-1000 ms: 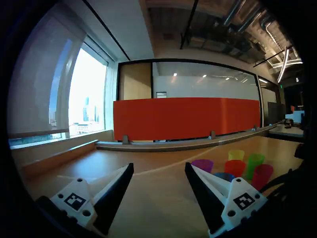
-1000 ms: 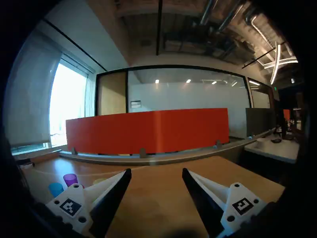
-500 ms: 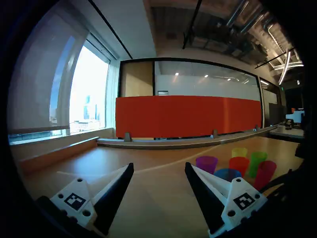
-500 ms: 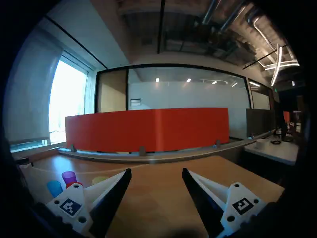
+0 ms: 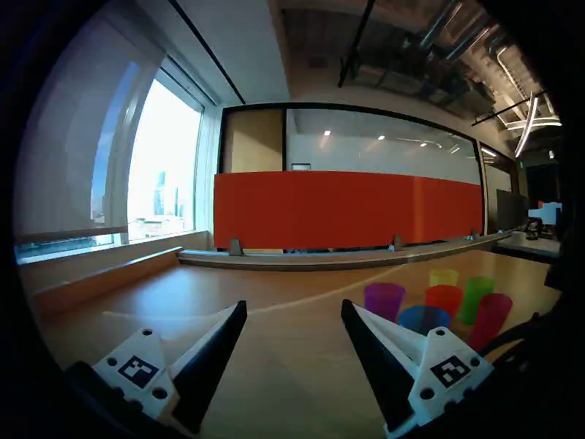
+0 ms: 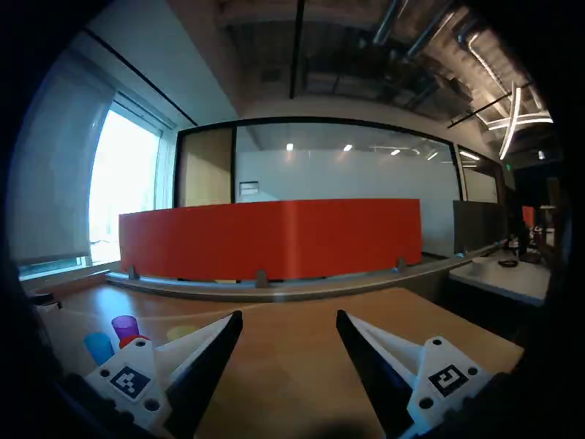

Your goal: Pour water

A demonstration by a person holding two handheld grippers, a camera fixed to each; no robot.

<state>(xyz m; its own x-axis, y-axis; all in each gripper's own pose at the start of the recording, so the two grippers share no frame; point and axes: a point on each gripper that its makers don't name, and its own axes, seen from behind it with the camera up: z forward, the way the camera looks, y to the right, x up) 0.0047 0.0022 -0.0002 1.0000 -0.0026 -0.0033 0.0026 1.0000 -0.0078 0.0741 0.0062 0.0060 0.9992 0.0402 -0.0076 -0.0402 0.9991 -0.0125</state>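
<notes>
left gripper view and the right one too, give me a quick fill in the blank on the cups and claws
In the left gripper view, the cups stand to the ____ of the left claw.
The cup closest behind that claw's finger is ____.
The left claw and the right claw are both ____ and hold nothing.
In the right gripper view, the purple cup sits far to the ____.

Missing words: right; blue; open; left

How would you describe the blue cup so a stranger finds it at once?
On the wooden table before the orange partition, six coloured cups stand clustered. In the left gripper view, the blue cup sits between the purple cup and the pink cup, and is the only blue one.
</notes>
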